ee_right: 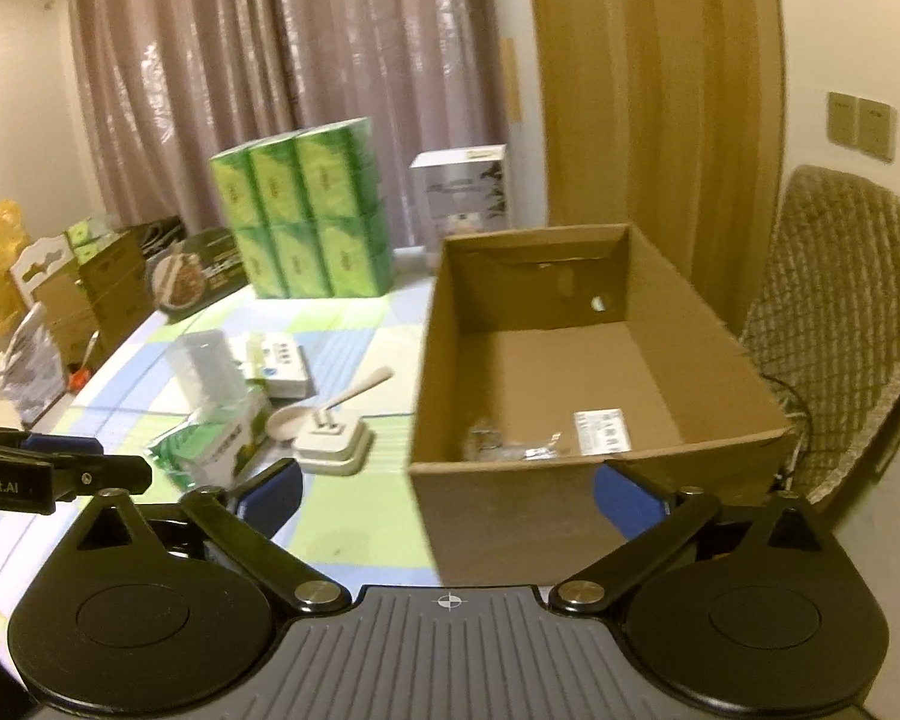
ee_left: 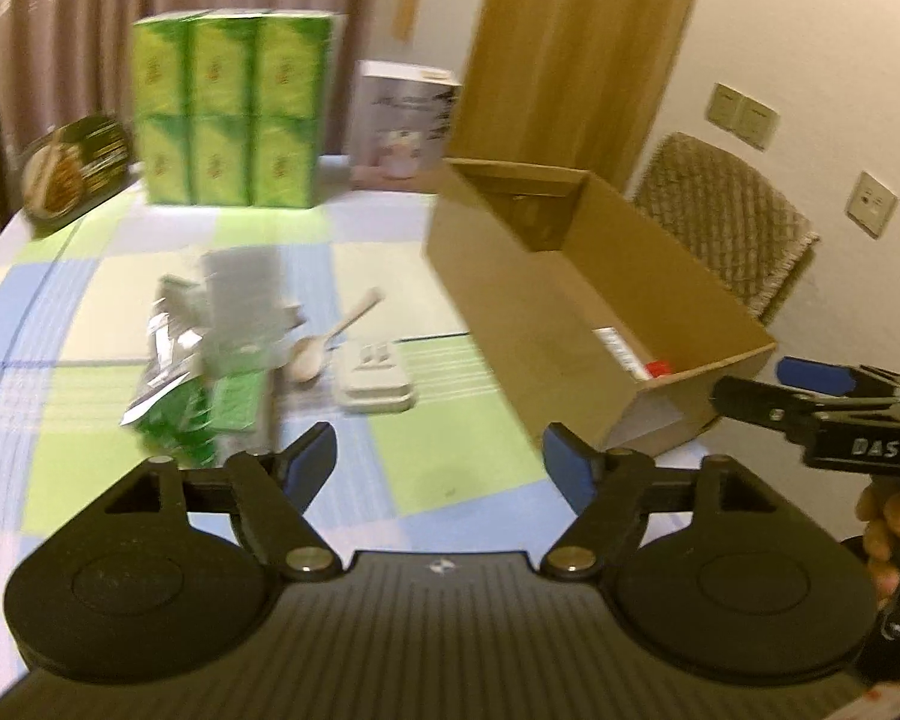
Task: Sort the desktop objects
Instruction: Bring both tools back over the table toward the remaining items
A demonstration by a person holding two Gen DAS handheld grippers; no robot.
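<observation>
1. Nearest the left wrist camera, the left tool (ee_left: 438, 459) has its blue-padded fingers (ee_left: 312, 456) spread apart with nothing between them, above the checked cloth of the surface (ee_left: 450, 474).
2. Nearest the right wrist camera, the right tool (ee_right: 447, 489) stands with its fingers wide apart, one at each side of the near wall of the cardboard box (ee_right: 510, 516); whether the pads touch the cardboard I cannot tell.
3. Each tool shows in the other's view: the right one at the right edge of the left view, held by a hand (ee_left: 894, 528), and the left one at the left edge of the right view.
4. That box lies open on the right part of the surface; inside it are a white label (ee_right: 603, 431), some crinkled clear wrapping (ee_right: 504, 447) and a small red thing (ee_left: 658, 368).
5. Left of the box lie the loose things: a white plug adapter (ee_right: 333, 444), with a pale spoon (ee_right: 336, 405) just behind it.
6. Further left are a green packet (ee_right: 210, 456), a clear plastic container (ee_right: 204, 369) and a small white box with print (ee_right: 279, 363).
7. At the far end stands a stack of green cartons (ee_right: 306, 219), with a white carton (ee_right: 465, 189) beside it.
8. A woven chair (ee_right: 840, 324) stands to the right of the box.
</observation>
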